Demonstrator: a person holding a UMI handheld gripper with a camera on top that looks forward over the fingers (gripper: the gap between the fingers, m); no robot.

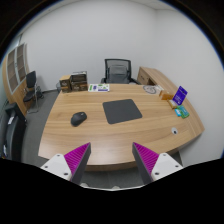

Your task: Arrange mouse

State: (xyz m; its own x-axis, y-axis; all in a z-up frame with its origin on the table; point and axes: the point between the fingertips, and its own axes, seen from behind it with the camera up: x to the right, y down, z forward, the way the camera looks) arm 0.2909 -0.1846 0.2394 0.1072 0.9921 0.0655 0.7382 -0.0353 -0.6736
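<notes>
A dark mouse [78, 118] lies on the wooden table [105, 135], left of a dark grey mouse mat [123, 110]. My gripper [112, 160] is well back from both, above the table's near edge, with its magenta pads [75, 157] wide apart and nothing between them. The mouse is beyond the left finger and the mat is beyond the gap between the fingers.
A black office chair [119, 70] stands at the far side. Brown boxes [72, 82] and papers [98, 88] sit at the far left of the table. A purple card [180, 97] and small items [152, 90] sit to the right. Another chair [32, 85] stands left.
</notes>
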